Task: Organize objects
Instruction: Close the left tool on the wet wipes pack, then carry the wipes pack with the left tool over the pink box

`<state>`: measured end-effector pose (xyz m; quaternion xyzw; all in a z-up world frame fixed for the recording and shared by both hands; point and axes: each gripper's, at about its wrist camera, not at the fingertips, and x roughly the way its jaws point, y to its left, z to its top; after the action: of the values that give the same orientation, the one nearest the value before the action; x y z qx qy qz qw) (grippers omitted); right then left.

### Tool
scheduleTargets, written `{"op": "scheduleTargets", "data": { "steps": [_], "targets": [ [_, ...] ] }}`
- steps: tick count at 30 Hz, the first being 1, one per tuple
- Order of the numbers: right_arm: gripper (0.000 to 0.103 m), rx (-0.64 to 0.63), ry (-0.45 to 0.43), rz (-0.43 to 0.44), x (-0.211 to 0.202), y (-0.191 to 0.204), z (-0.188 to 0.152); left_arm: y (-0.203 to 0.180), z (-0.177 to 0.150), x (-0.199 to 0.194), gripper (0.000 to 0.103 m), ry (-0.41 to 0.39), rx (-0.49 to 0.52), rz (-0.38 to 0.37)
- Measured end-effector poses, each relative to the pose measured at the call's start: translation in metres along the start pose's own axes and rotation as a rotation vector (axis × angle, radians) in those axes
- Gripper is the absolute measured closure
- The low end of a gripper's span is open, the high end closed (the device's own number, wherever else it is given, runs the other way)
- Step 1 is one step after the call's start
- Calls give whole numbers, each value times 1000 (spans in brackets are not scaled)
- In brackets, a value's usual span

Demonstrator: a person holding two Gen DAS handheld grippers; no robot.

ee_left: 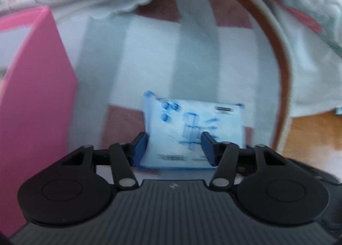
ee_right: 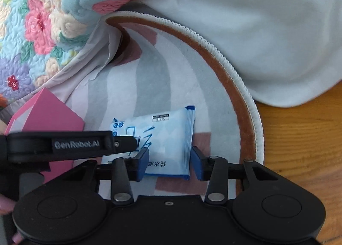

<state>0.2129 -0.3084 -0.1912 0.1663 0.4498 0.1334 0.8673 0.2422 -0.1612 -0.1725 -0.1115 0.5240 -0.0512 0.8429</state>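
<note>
Striped round rug [ee_right: 149, 78] is carrying a light blue wipes packet [ee_right: 171, 138] with dark print; right gripper [ee_right: 170, 160] and left gripper [ee_left: 174, 148] are straddling it, both unclenched.

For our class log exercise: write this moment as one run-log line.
left gripper: astride wipes pack | right gripper: astride pack, grip unclear | pack: on rug | pink box: beside pack

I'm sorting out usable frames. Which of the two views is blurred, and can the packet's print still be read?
Left wrist view: smeared all over, the blue wipes packet and pink box soft, print unreadable. Right wrist view: sharp, the packet's characters and the rug's white edging crisp, with fisheye bending at the borders.
</note>
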Motion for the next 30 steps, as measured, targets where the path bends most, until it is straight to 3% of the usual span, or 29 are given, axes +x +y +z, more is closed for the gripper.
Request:
{"op": "scheduleTargets", "data": {
  "steps": [4, 8, 12, 17, 19, 24, 30],
  "targets": [
    [69, -12, -7, -38, -8, 7, -13, -7, -9, -6, 60, 18, 49, 3],
    [69, -34, -2, -76, -20, 11, -26, -2, -21, -15, 69, 62, 23, -51],
    [68, -22, -3, -120, -39, 8, -44, -13, -42, -24, 69, 48, 85, -82],
    [66, -2, 3, -121, -60, 2, -68, -14, -61, -30, 69, 87, 75, -120],
    [66, 23, 3, -110, -67, -3, -76, -18, -62, -27, 68, 87, 115, -96],
    [67, 21, -18, -101, -69, -9, -83, -20, -64, -30, 52, 35, 148, -49],
    [64, 28, -11, -106, -69, -6, -83, -12, -65, -32, 64, 67, 73, -155]
  ]
}}
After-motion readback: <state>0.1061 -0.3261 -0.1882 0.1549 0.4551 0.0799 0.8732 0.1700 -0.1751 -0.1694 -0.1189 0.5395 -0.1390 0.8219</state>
